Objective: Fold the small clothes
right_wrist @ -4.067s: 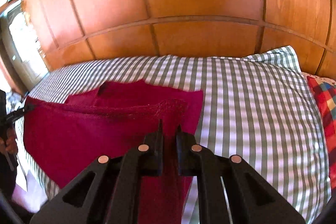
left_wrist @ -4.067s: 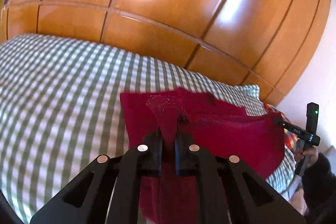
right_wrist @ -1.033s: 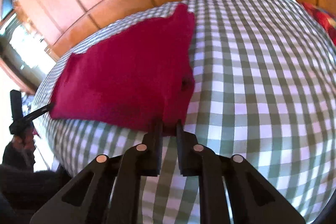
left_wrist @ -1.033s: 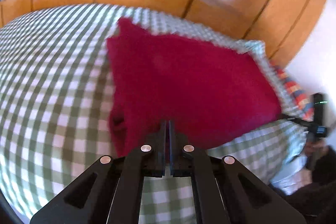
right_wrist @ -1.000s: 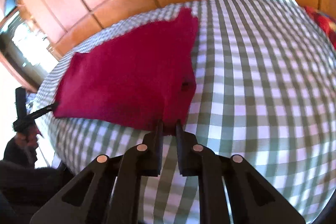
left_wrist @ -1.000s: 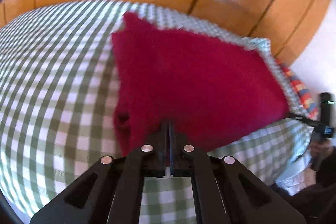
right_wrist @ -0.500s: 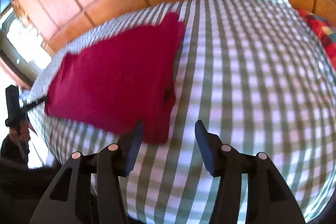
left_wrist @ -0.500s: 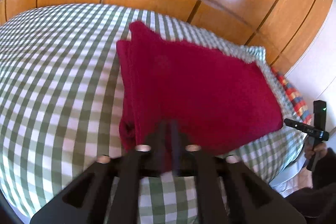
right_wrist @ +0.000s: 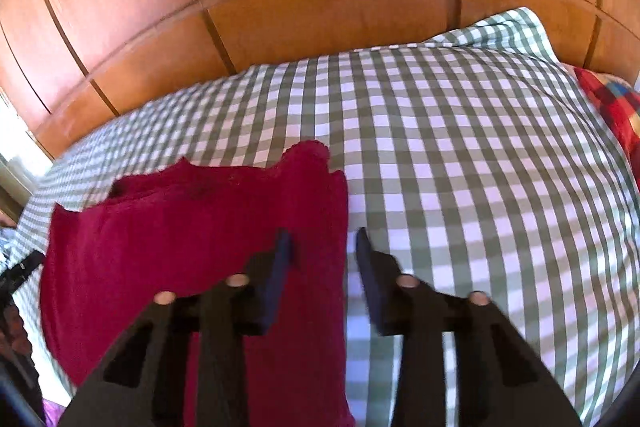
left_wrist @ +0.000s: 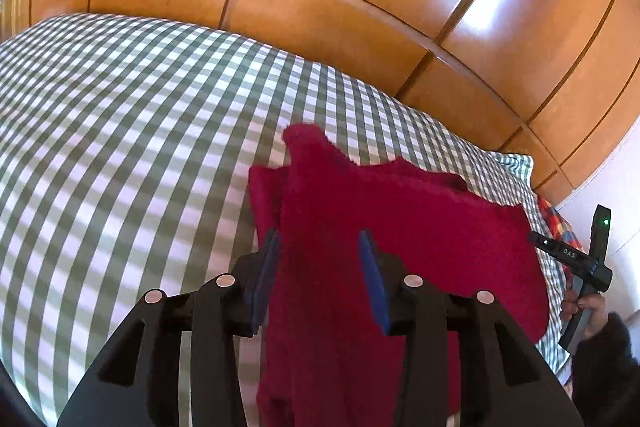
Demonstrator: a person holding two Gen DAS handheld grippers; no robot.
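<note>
Checked bed | red garment folded flat | left gripper parted, opening, empty | right gripper parted, closing, empty

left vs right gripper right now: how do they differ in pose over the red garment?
Left gripper: both fingers sit over the red garment, near its left edge. Right gripper: it straddles the garment's right edge, one finger over red cloth, the other over the checked bedcover. Shared: both jaws stand apart and clamp no cloth; left has just been opening, right closing.
</note>
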